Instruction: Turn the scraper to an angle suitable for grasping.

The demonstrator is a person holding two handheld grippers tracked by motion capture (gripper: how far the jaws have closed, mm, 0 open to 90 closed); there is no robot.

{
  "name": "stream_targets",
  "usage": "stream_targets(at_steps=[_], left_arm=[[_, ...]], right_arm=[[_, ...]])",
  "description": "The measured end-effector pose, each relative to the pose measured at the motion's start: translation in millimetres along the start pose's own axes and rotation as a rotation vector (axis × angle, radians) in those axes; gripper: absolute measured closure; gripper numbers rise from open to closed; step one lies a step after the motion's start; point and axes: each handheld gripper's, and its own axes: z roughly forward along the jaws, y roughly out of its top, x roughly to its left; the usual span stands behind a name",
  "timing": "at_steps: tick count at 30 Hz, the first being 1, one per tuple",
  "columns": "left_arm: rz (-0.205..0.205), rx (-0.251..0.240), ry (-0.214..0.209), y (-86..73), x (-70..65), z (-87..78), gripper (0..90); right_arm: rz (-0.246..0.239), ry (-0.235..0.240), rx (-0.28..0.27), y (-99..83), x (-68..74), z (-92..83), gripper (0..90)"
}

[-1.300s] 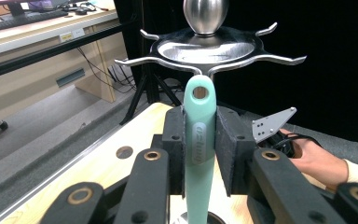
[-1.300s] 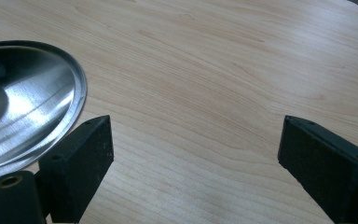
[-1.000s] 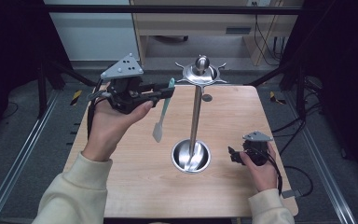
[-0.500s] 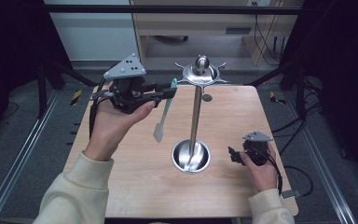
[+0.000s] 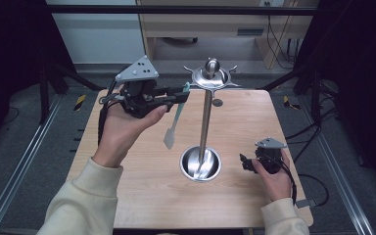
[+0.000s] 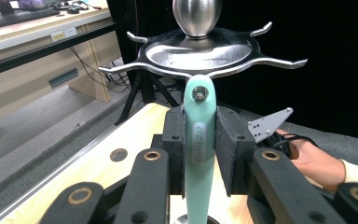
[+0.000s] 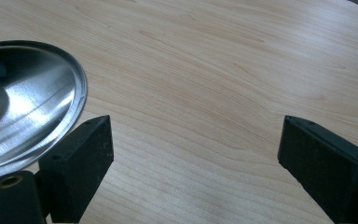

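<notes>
1. High view: the left gripper (image 5: 178,95) has its jaws clamped on the handle of a mint-green silicone spatula (image 5: 174,122), held in the air at about nine o'clock of the polished steel utensil stand (image 5: 206,117) on the pale wooden bench (image 5: 127,181). The spatula's blade hangs free, so a quick swing could make it knock the stand's post.
2. Left gripper view: the spatula's hanging hole (image 6: 198,94) sits just below a hook (image 6: 116,70) of the stand's ring. I judge the risk is missing the hook tip; the handle could slip down between the pads.
3. Right gripper view: the right gripper (image 7: 193,156) has its jaws wide apart, holding nothing, over bare bench, with the stand's round base (image 7: 32,107) at ten o'clock. It does not steady the stand, so a push could tip it.
</notes>
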Motion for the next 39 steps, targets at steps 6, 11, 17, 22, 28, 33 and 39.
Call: stream_targets(at_steps=[6, 11, 17, 22, 28, 33, 39], left_arm=[[-0.003, -0.001, -0.002, 0.2, 0.2, 3.5, 74.5], [-0.002, -0.002, -0.003, 0.9, -0.9, 6.6, 74.5], [-0.007, -0.01, -0.004, 0.9, -0.8, 9.5, 74.4], [-0.005, -0.012, -0.007, 0.3, 0.0, 9.1, 74.4], [-0.004, -0.014, -0.008, -0.4, 0.2, 8.8, 74.2], [-0.004, -0.022, -0.004, -1.6, 0.2, 7.7, 73.5], [0.003, -0.04, 0.028, -6.4, -1.0, 0.3, 61.4]], right_arm=[[0.001, 0.002, 0.001, 0.0, 0.2, 0.0, 10.6], [0.0, 0.001, 0.0, 0.0, -0.1, 0.0, 10.6], [-0.001, 0.003, 0.001, 0.0, 0.0, -0.1, 10.6], [-0.001, 0.002, 0.0, 0.0, -0.1, 0.0, 10.5], [-0.003, 0.004, 0.003, 0.0, 0.2, 0.1, 10.5], [-0.003, 0.004, 0.003, 0.0, 0.3, 0.1, 10.4], [-0.004, 0.003, 0.003, 0.0, 0.5, 0.0, 10.3]])
